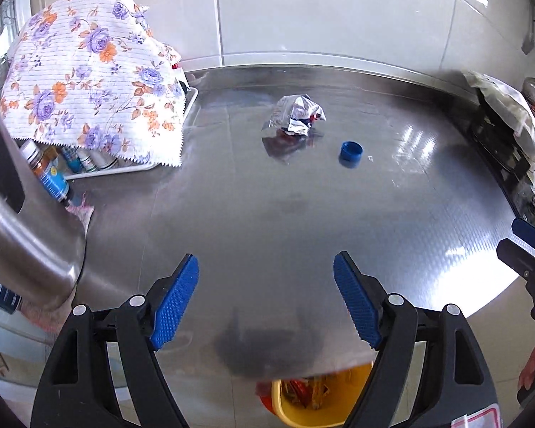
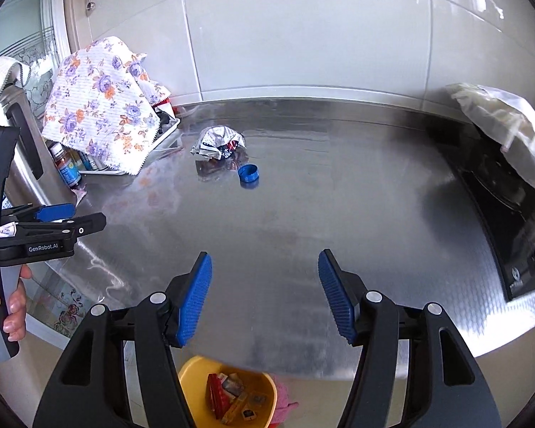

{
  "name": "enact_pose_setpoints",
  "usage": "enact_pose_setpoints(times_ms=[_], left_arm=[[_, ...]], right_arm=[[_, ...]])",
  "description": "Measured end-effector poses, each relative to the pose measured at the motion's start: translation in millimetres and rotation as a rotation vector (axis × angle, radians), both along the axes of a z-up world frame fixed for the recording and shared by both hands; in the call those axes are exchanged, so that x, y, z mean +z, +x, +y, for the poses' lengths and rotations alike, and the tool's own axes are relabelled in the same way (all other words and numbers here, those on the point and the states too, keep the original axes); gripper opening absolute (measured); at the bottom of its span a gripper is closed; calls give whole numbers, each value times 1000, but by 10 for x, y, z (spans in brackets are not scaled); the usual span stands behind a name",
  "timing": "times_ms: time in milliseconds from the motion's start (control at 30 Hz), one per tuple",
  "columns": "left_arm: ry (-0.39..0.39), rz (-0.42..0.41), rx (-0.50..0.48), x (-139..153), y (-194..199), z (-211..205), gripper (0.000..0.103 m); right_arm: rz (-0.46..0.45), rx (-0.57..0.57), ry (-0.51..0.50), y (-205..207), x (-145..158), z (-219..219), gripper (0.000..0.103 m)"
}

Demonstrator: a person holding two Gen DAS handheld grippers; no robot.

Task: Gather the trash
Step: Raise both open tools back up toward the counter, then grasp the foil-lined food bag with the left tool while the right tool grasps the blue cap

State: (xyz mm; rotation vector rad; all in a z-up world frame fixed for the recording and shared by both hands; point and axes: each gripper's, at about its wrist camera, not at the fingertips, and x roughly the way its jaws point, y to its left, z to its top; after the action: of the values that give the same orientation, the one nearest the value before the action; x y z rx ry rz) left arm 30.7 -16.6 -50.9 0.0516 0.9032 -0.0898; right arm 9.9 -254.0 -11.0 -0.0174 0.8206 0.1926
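Filling most of the left wrist view, a stainless steel countertop (image 1: 267,221) is seen, glossy and streaked with glare on its right side. White wall tiles (image 1: 321,10) are set behind it. The left gripper (image 1: 266,299) is held above the near edge with its jaws spread wide and nothing between them. A crumpled foil wrapper (image 1: 296,116) is seen far out on the counter, with a blue bottle cap (image 1: 351,151) just to its right, apart from it. At far left a floral cloth (image 1: 89,71) is draped over a white rack of bottles (image 1: 78,164). A black stove (image 1: 499,149) is set into the counter at right. Below the near edge a yellow bin (image 1: 321,403) with wrappers inside is partly seen.

From the right wrist view the same steel surface is seen, the wrapper (image 2: 217,141) and cap (image 2: 249,174) lying far and to the left, near the cloth (image 2: 100,107). The right gripper (image 2: 265,296) is held apart and empty over the near edge. The left gripper is seen from its side at far left, grasped by a hand (image 2: 7,306). The bin (image 2: 196,381) is shown below the counter, holding packets. The stove (image 2: 499,207) is partly covered by a pale cloth (image 2: 499,117) at far right.
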Motion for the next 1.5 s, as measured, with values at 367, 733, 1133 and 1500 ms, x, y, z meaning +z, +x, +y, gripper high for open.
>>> enact_pose_setpoints(times_ms=[367, 733, 1133, 1500], left_arm=[[19, 38, -66, -78, 825, -63, 79], [11, 98, -209, -375, 1942, -137, 79], [3, 107, -308, -524, 2552, -423, 86], [-91, 123, -339, -623, 2781, -408, 75]], right_arm=[[37, 8, 4, 828, -223, 268, 63], [108, -92, 32, 1650, -627, 500, 63], [179, -129, -21, 2115, -982, 642, 62], [140, -108, -110, 2212, -992, 762, 33]])
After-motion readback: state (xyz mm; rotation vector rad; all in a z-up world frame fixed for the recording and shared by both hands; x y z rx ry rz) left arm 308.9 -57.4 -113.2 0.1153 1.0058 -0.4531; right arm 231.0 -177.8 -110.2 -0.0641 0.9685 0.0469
